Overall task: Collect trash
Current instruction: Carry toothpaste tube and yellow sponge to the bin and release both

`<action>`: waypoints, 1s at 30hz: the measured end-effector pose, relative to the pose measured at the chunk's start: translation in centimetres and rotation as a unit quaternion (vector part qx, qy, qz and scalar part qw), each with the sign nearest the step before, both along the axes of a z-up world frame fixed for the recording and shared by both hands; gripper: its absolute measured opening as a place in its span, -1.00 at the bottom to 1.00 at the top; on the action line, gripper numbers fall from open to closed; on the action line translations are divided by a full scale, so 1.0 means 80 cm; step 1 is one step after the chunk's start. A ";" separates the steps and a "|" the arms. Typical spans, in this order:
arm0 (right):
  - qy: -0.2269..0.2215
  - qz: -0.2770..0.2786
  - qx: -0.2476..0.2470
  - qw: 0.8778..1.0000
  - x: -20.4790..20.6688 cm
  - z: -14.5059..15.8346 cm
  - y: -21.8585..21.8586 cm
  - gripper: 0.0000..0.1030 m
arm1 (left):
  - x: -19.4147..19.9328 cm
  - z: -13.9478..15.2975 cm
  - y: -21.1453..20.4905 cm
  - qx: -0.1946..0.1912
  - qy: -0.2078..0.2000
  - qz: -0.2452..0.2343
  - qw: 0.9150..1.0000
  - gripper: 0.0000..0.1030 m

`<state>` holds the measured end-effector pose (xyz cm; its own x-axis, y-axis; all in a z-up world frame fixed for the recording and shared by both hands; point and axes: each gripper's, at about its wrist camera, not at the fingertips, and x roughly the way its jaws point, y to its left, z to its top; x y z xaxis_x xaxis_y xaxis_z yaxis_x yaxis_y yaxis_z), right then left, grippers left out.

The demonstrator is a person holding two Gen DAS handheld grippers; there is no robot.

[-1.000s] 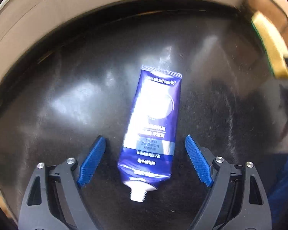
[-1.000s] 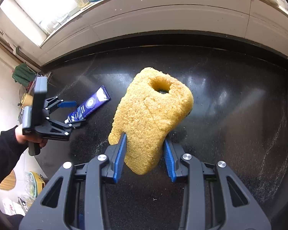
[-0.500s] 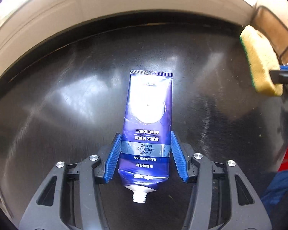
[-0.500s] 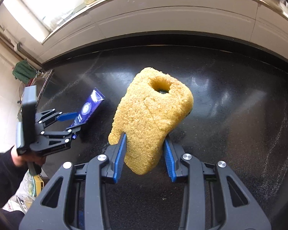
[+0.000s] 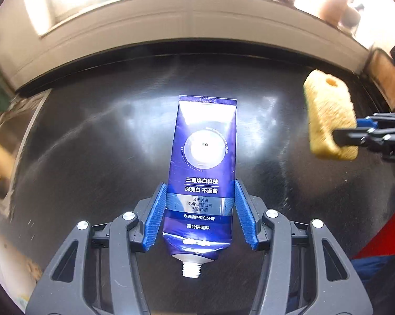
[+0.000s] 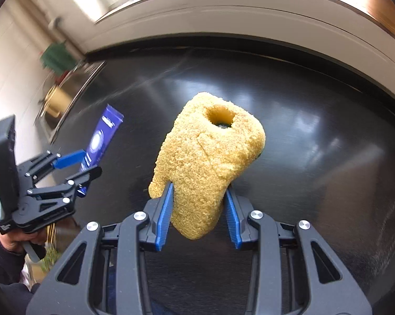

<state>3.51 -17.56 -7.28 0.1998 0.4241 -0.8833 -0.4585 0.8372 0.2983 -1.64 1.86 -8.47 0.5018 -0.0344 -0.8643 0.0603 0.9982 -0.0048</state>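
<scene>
Left gripper [image 5: 200,210] clamped on capless blue toothpaste tube [image 5: 202,168], lifted above black countertop [image 5: 92,144]; right gripper [image 6: 198,210] pinching yellow sponge [image 6: 208,162]

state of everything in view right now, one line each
toothpaste tube: uncapped, bare threaded nozzle toward the camera, clamped near its nozzle end, lifted off the counter
sponge: yellow, hole near its top, squeezed at its lower end, held in the air
left tongs: shut on the toothpaste tube
right tongs: shut on the sponge
black counter: glossy, nothing resting on the visible part
</scene>
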 end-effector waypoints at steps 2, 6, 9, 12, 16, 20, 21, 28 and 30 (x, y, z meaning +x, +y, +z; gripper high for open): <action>0.001 0.036 0.004 0.999 -0.010 0.002 0.035 -0.27 | -0.024 0.011 0.017 -0.001 -0.005 0.028 1.000 -0.01; 0.003 0.115 0.008 0.993 -0.037 0.004 0.114 -0.27 | -0.086 0.026 0.065 0.002 -0.013 0.102 0.995 -0.01; 0.004 0.183 0.010 0.983 -0.065 0.004 0.182 -0.27 | -0.133 0.026 0.098 0.005 -0.012 0.153 0.988 -0.01; 0.009 0.249 0.015 0.968 -0.101 0.001 0.251 -0.27 | -0.186 0.018 0.133 0.006 -0.004 0.208 0.978 -0.01; 0.017 0.333 0.010 0.943 -0.160 -0.009 0.336 -0.27 | -0.253 0.000 0.184 0.000 0.014 0.281 0.959 -0.01; 0.022 0.400 -0.002 0.916 -0.224 -0.026 0.399 -0.27 | -0.319 -0.032 0.220 -0.014 0.039 0.345 0.938 -0.01; 0.023 0.414 -0.005 0.910 -0.238 -0.031 0.413 -0.27 | -0.334 -0.045 0.230 -0.019 0.047 0.359 0.932 -0.01; 0.005 0.477 -0.062 0.877 -0.299 -0.090 0.500 -0.26 | -0.388 -0.136 0.289 -0.061 0.066 0.405 0.910 -0.01; 0.001 0.485 -0.075 0.871 -0.306 -0.111 0.528 -0.25 | -0.394 -0.161 0.299 -0.071 0.071 0.409 0.907 -0.01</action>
